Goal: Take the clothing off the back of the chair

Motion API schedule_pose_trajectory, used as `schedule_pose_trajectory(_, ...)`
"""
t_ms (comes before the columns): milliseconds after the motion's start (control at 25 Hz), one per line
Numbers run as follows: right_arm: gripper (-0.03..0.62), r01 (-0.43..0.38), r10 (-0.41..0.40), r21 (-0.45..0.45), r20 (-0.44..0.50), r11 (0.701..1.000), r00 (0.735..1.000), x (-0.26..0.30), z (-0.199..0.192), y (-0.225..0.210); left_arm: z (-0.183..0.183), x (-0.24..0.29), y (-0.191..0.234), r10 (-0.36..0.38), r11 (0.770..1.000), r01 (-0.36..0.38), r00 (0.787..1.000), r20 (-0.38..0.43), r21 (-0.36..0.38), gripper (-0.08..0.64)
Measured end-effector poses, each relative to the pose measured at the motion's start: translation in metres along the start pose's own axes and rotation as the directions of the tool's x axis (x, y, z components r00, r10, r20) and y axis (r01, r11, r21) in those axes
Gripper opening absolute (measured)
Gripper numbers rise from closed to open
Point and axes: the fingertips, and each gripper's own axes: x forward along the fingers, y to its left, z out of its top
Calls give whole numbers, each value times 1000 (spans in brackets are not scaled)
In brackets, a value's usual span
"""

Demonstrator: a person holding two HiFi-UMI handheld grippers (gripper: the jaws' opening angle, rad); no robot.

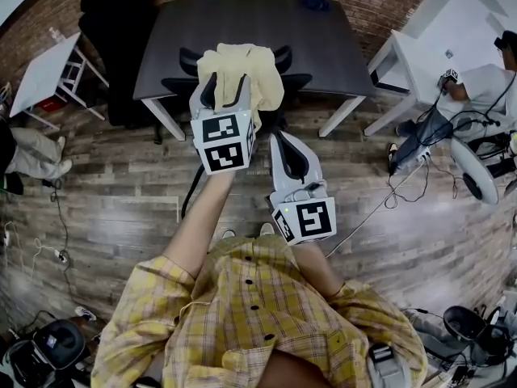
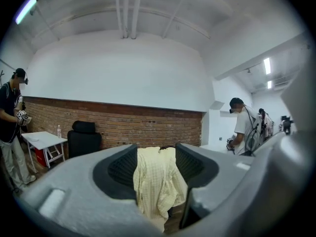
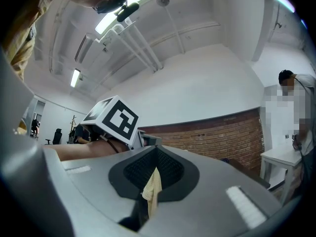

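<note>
A pale yellow garment hangs over the back of a black chair that is pushed up to a dark table. My left gripper is at the garment's near side, its jaws open on either side of the cloth. In the left gripper view the garment hangs in the gap and neither pad presses on it. My right gripper is lower and nearer to me, apart from the chair, shut. In the right gripper view only a thin strip of the yellow garment shows in the slit between the jaws.
A white side table stands at the left, and a black armchair by the brick wall. A white desk and a seated person are at the right, with cables across the wooden floor.
</note>
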Motion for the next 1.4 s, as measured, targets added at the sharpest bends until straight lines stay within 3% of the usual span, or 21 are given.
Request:
schedule_pose_trajectory(480,3,-13,13,8,-12,1000,1000,-1,-4,0,-5,36,4,20,1000,-19,999,-32,23,287)
schedule_pose_trajectory(1400,3,-13,14,19,-33,1000,999,9,-14,-11,-28,98,18,46,998,-38,990,-135,58,308)
